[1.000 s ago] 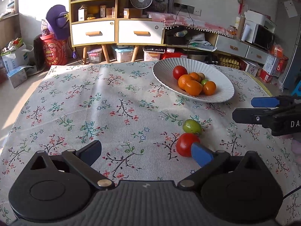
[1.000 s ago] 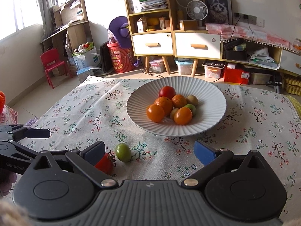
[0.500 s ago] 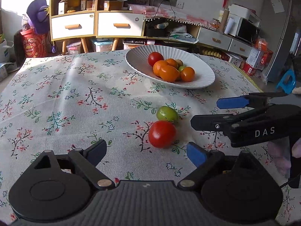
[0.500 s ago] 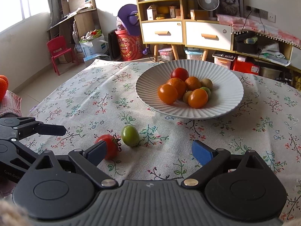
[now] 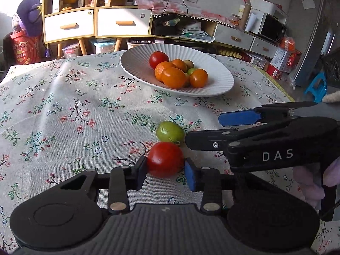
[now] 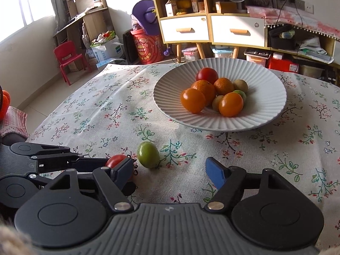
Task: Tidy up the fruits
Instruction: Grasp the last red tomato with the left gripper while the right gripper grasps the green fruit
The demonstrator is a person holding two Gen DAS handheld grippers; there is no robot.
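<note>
Tomato (image 5: pixel 165 162), red and round, sits low in the centre of the left wrist view between the pads of our left gripper (image 5: pixel 165 173), which has closed in on both its sides, though we cannot tell how firmly. Just above it a green fruit (image 5: pixel 170 131) touches or nearly touches it. Our right gripper (image 6: pixel 167 169) is spread wide, with nothing between its fingers. We judge two risks: a hard squeeze could bruise the soft skin, and lifting could nudge the green fruit into rolling away from the white plate (image 5: pixel 221 78) in the upper middle.
</note>
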